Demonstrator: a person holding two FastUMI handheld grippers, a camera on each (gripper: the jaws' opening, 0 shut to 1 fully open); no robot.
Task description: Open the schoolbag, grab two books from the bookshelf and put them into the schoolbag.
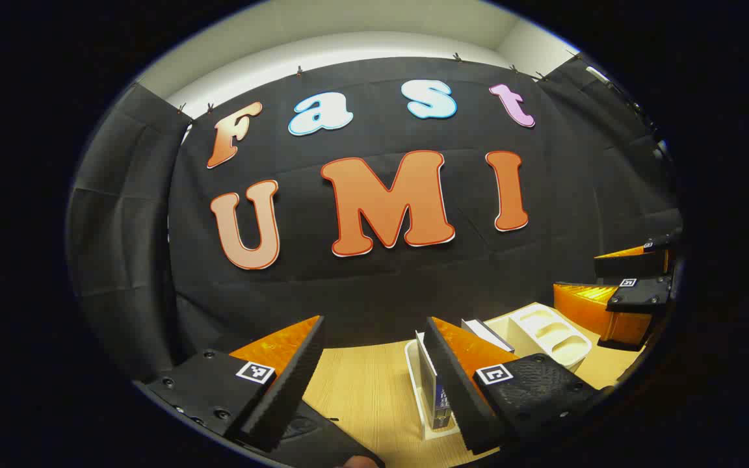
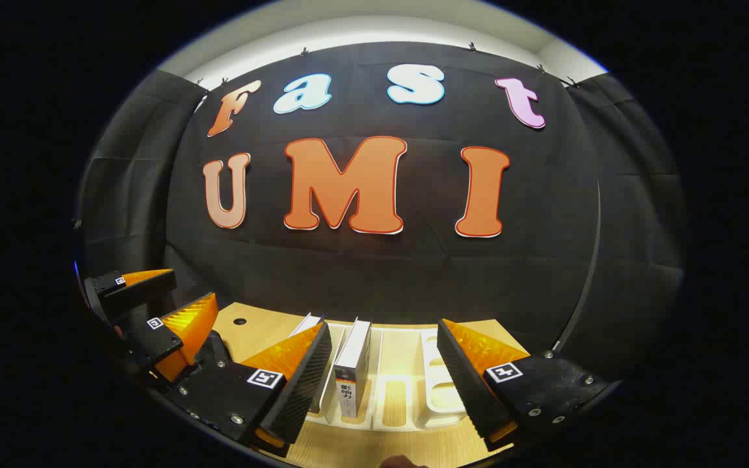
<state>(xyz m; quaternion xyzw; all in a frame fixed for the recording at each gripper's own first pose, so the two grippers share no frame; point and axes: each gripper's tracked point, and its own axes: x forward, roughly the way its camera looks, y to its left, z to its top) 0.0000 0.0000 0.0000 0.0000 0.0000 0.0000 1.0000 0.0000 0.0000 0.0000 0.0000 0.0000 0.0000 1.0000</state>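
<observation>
In the left gripper view, the left hand-held gripper (image 1: 374, 383) sits at the bottom of the frame with its two fingers spread wide and nothing between them but bare wooden tabletop (image 1: 361, 390). Just inside its right finger, a book (image 1: 432, 383) stands upright in the near end of a white bookshelf (image 1: 547, 328), which runs off toward the lower right. A second book (image 1: 485, 333) leans in the rack a little farther back. At the right edge of this frame the right hand-held gripper (image 1: 634, 286) shows, its fingers apart.

In the right gripper view, the right hand-held gripper (image 2: 384, 370) is likewise wide open and holds nothing. Between its fingers, at bottom centre, the white rack (image 2: 439, 390) lies on the tabletop with one book (image 2: 353, 367) standing upright in a slot, spine toward the camera. Another book (image 2: 306, 325) peeks from behind the gripper's left finger. The other gripper (image 2: 153, 302) appears at the lower left, open.
</observation>
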